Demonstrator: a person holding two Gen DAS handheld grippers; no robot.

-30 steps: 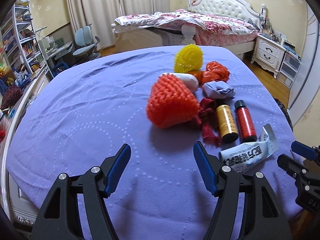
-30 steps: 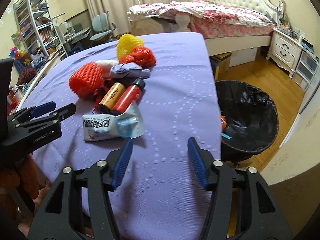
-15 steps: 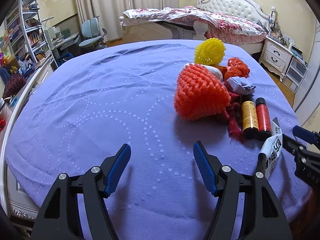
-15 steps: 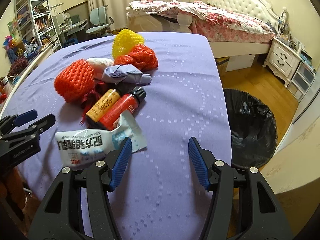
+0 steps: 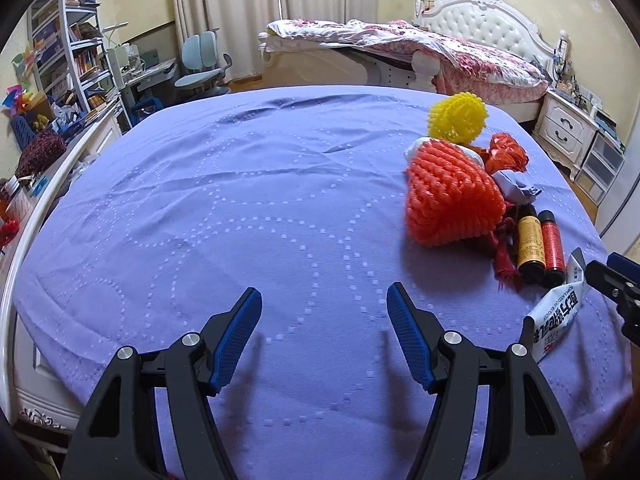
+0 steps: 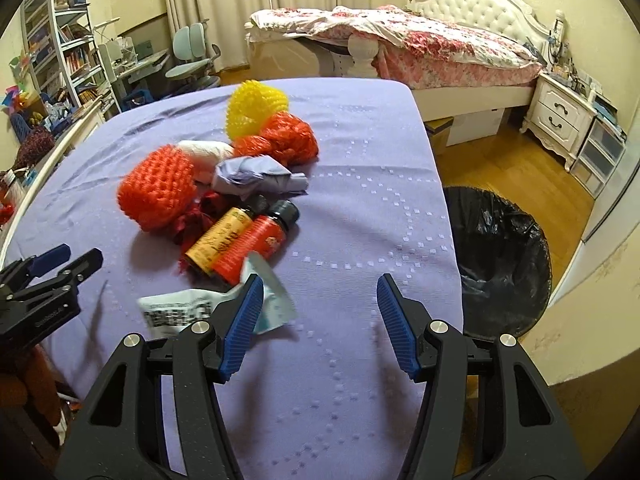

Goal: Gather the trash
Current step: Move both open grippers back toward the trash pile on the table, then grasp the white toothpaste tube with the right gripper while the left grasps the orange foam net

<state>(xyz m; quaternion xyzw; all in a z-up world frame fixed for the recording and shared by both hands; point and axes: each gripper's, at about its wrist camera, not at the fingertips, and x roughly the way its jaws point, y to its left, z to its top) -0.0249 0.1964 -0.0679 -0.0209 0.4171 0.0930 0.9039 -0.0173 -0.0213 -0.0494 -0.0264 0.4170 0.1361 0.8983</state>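
Trash heaped on purple-clothed bench (image 5: 240, 220): orange foam net sleeve (image 5: 452, 196), yellow spiky foam net (image 5: 458, 116), two small brown bottles (image 6: 240, 240), crumpled white printed wrapper (image 6: 188, 310). Left gripper (image 5: 324, 330) over bare cloth, jaws spread, nothing between. Right gripper (image 6: 320, 314) beside the wrapper, jaws spread, pinching nothing. Black-lined round bin (image 6: 504, 256) on wooden floor just off bench edge.
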